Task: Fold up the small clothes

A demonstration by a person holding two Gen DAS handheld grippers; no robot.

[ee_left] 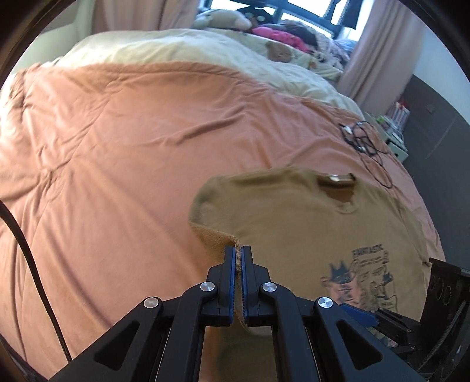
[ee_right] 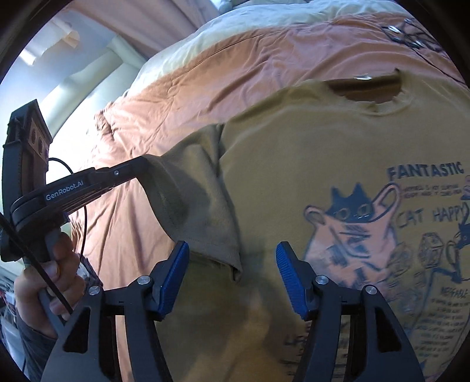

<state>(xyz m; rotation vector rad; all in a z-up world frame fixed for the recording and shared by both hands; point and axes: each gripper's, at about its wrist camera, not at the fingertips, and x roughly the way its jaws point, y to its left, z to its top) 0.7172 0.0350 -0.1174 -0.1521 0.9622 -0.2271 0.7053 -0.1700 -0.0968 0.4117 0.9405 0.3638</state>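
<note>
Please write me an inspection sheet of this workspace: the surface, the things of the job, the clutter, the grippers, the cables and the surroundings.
Surface: bed with orange duvet, creased.
Job's things: tan T-shirt, print side up, sleeve lifted.
Clutter: nothing seen apart from the cables.
Grippers: left gripper shut on the sleeve hem; right gripper open above the shirt, nothing between its pads.
Cables: tangled black cables on the duvet beyond the collar.
Surroundings: cream bedding, soft toys, pink curtain, window.
</note>
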